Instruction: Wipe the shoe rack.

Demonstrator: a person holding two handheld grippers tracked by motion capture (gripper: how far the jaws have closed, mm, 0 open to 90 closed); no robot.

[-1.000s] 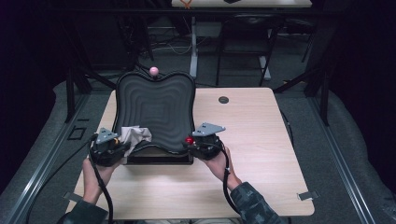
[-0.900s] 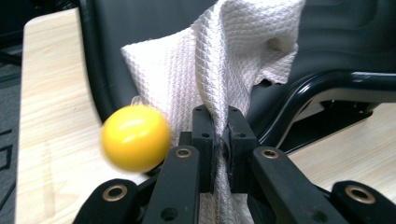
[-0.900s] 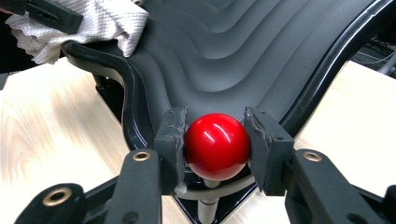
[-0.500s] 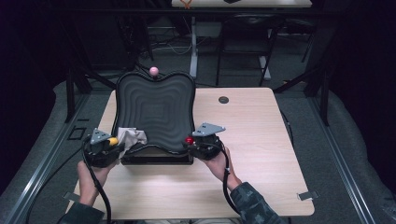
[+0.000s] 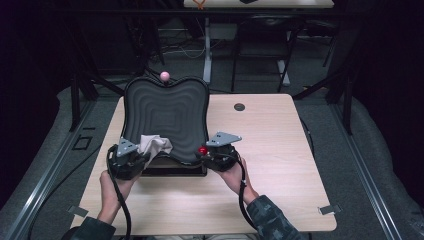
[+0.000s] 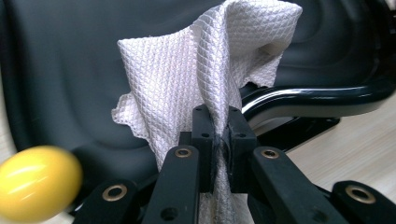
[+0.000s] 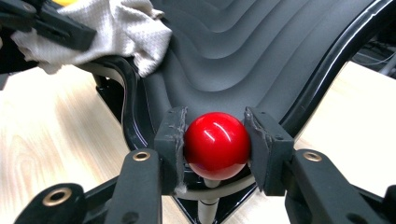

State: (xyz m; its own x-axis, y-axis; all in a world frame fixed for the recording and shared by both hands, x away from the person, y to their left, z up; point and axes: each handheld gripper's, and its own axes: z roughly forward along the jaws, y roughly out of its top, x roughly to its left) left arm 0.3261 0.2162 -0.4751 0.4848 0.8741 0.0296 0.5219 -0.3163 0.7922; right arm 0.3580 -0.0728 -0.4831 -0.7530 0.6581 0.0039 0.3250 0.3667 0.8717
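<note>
Showing 1 cloth (image 6: 205, 70), 3 balls (image 7: 217, 144)

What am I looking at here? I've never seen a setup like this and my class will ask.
A person at a wooden table works with two clamp tools. One picture looks down from above; the other two come from cameras riding on each tool. The left hand-held gripper pinches a white cloth against a black ridged tray with knobs at its corners. The right hand-held gripper clamps the tray's red ball knob. A yellow knob shows beside the cloth, a pink one at the far edge.
</note>
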